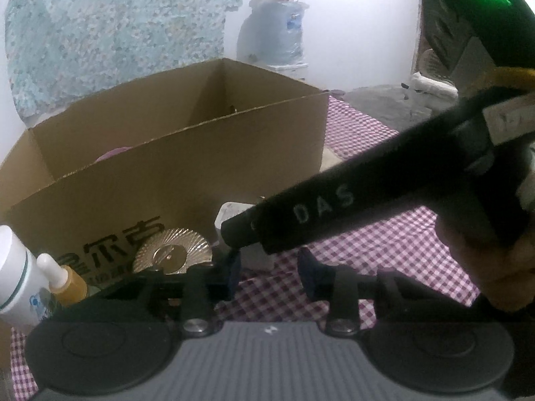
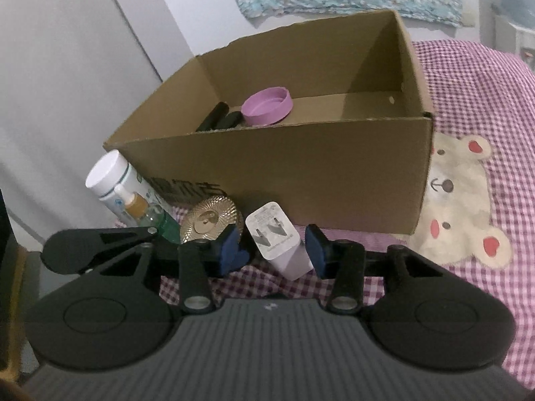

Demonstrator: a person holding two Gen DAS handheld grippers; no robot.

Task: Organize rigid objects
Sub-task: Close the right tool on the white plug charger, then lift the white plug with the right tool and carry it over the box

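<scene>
Sorting looks partly done. The cardboard box (image 2: 267,173) already holds a purple lid (image 2: 267,105) lying open side up, with two black sticks (image 2: 220,118) beside it against the left end; the rest of its floor is bare.

Five things are left outside, bunched against the near wall of the box on the checked cloth (image 2: 468,77). These are a white bottle (image 2: 110,177), a small amber bottle (image 2: 133,202), a green bottle (image 2: 164,227) leaning among them, a ribbed gold disc (image 2: 209,220) and a white charger (image 2: 277,240).

The charger seems to be the piece in hand. It stands tilted between the blue pads of the right tool (image 2: 274,254), with the right-hand pad against its side. Whether the other pad presses on it I cannot tell, so a firm pinch is not certain.

The left tool (image 1: 271,270) has its jaws drawn partway in. Cloth and a grey patch show in the gap, and nothing is visibly pinched. The gold disc lies just beyond its left pad.

As for crowding, one black finger of the right tool crosses the left wrist view diagonally, held by a hand (image 1: 485,257), so the two tools work close together over the same spot. The near wall of the box stands tall right behind the charger and will, I judge, have to be cleared from above. The gold disc sits just beside the charger and could be nudged. A sewn bear (image 2: 458,200) on the cloth and a water jug (image 1: 284,33) by the far wall are out of the way.
</scene>
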